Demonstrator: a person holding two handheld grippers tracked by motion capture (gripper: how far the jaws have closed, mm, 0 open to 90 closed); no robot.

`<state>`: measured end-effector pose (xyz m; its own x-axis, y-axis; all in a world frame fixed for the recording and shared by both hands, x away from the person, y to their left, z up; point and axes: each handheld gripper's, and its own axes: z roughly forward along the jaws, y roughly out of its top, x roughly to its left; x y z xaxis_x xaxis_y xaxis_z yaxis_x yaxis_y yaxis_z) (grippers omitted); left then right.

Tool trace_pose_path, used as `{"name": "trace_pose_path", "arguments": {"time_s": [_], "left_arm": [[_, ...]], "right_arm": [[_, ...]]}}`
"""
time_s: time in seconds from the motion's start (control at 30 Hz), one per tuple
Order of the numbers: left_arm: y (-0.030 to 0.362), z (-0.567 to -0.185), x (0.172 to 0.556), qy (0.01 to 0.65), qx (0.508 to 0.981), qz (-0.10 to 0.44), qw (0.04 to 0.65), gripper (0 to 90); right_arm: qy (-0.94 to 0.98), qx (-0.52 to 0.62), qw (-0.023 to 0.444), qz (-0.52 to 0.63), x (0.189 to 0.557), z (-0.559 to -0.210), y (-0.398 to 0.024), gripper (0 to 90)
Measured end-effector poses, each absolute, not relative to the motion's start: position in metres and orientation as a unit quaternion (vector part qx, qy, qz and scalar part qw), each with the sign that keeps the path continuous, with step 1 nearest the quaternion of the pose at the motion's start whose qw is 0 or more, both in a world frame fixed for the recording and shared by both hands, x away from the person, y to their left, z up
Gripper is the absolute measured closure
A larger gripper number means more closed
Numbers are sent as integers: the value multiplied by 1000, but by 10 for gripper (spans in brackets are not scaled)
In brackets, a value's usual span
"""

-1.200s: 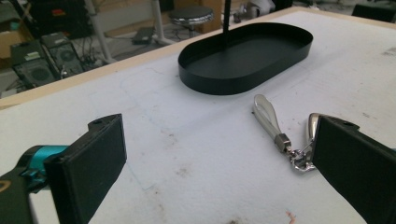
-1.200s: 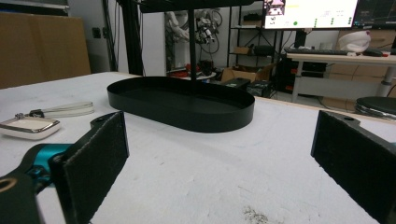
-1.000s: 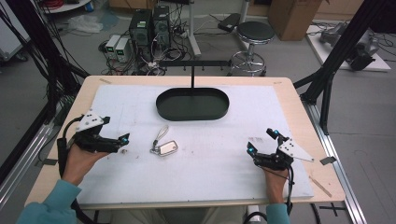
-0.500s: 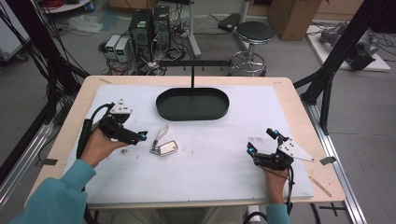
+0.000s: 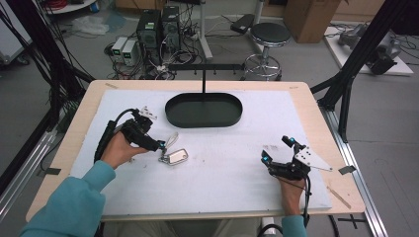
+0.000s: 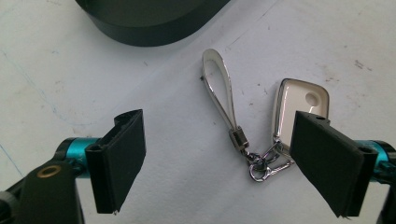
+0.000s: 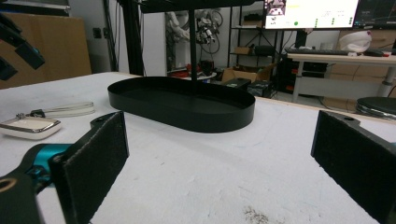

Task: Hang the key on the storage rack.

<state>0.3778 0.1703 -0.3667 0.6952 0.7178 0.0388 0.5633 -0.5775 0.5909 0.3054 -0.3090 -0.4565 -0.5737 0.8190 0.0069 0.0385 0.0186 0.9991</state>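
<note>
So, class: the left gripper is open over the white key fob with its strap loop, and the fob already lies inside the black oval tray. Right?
Not quite. The white key fob lies on the white mat, outside the black oval tray, as the high view shows. The left gripper is indeed open over it.

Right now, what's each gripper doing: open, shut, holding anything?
Left gripper: open, empty, jaws either side of the keychain.
Right gripper: open, empty, low over the mat.
</note>
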Motion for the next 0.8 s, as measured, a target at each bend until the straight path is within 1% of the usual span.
{"name": "trace_pose_path", "arguments": {"time_s": [0.1, 0.17, 0.27, 0.3, 0.43, 0.63, 0.67, 0.77, 0.8], "left_arm": [[167, -367, 380, 371, 877, 134, 273, 208], [161, -369, 383, 378, 882, 113, 258, 229], [157, -370, 385, 379, 884, 113, 250, 240], [154, -372, 387, 383, 885, 105, 242, 250], [150, -374, 390, 386, 889, 103, 226, 284], [143, -380, 395, 402, 887, 85, 211, 399], [143, -381, 396, 404, 888, 79, 208, 399], [140, -386, 400, 415, 888, 65, 189, 461], [140, -386, 400, 415, 888, 65, 189, 469]], "right_arm": [[639, 335, 317, 615, 305, -456, -309, 34], [639, 336, 317, 615, 305, -456, -309, 34], [639, 336, 317, 615, 305, -456, -309, 34], [639, 335, 317, 615, 305, -456, -309, 34], [639, 336, 316, 615, 305, -456, -309, 34], [639, 336, 316, 615, 305, -456, -309, 35], [639, 336, 316, 615, 305, -456, -309, 35], [639, 337, 313, 616, 305, -456, -309, 34], [639, 337, 313, 616, 305, -456, -309, 34]]}}
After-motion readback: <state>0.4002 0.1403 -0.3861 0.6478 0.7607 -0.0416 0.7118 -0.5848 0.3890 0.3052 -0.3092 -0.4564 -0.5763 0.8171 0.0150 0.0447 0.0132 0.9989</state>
